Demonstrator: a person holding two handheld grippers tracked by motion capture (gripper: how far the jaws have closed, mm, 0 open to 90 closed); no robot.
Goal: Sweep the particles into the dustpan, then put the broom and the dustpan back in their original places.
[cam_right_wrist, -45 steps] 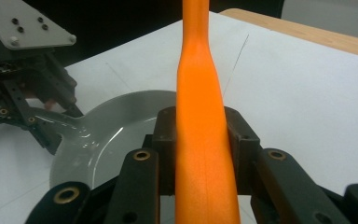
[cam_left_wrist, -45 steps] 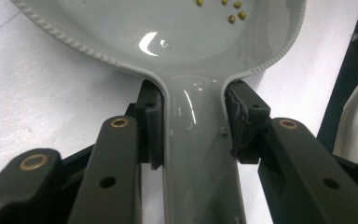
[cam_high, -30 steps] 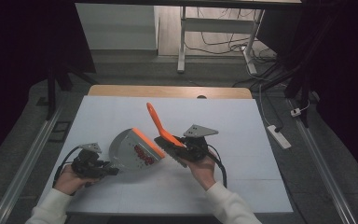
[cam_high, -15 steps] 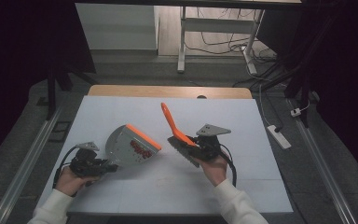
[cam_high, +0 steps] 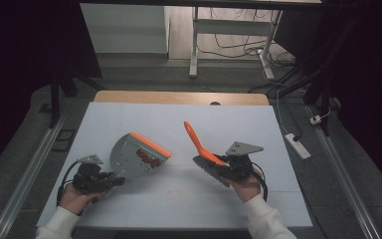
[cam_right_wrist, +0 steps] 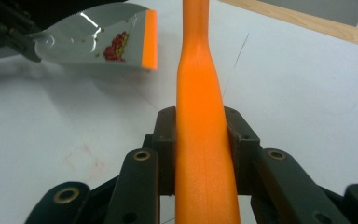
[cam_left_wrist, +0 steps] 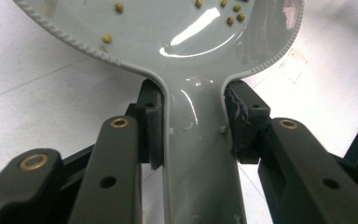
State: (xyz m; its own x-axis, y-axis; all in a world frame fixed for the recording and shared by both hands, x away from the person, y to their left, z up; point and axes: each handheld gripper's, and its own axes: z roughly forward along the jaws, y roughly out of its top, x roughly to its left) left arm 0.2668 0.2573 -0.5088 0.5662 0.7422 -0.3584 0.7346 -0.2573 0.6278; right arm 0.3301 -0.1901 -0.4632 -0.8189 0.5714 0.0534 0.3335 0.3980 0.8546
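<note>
Grey plastic dustpan with orange lip (cam_high: 135, 157), red bits and small beads inside, handle clamped between left gripper (cam_high: 110, 180) jaws. Orange-handled brush (cam_high: 199, 142) clamped between right gripper (cam_high: 219, 169) jaws, handle sticking out past the jaws, well apart from dustpan, over white table (cam_high: 179, 199).

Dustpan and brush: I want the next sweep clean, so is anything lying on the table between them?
Nothing visible. The strip of white table between the dustpan and the brush is bare apart from a faint reddish smudge nearer the person.
</note>
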